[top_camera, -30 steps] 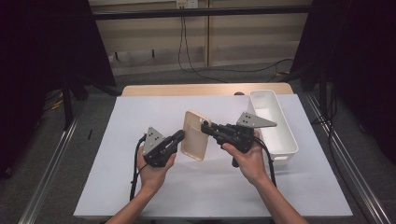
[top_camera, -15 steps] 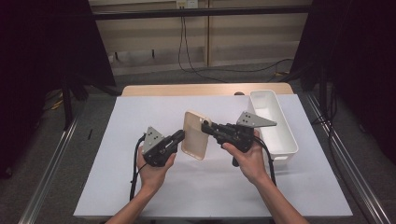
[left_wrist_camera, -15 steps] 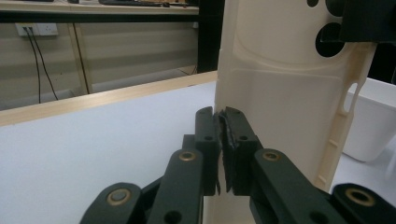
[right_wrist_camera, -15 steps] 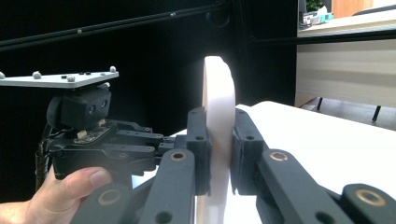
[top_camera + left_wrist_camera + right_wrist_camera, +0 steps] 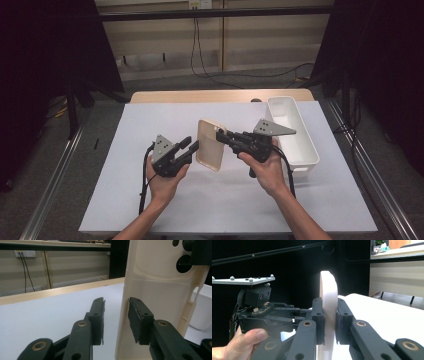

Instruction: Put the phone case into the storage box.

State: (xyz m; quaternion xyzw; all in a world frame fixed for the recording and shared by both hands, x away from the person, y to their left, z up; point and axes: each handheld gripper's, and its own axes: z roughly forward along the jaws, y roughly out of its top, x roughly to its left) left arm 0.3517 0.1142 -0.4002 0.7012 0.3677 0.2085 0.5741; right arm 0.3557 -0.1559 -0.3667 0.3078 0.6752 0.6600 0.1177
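A cream phone case (image 5: 210,150) is held upright above the white table sheet (image 5: 150,125), its camera cut-outs at the top. My right gripper (image 5: 221,136) is shut on its upper right side; in the right gripper view the case (image 5: 328,290) stands edge-on, clamped between the jaws (image 5: 329,303). My left gripper (image 5: 192,146) is at the case's left edge and open. In the left gripper view the case's (image 5: 160,290) long edge stands in the gap between the jaws (image 5: 116,305), with one pad (image 5: 136,315) against its hollow inner face.
A long white bin (image 5: 287,98) lies along the right side of the sheet, close behind the right hand, with its side (image 5: 202,312) also in the left gripper view. Bare wood (image 5: 200,96) borders the sheet at the back. Dark frames and cables stand beyond.
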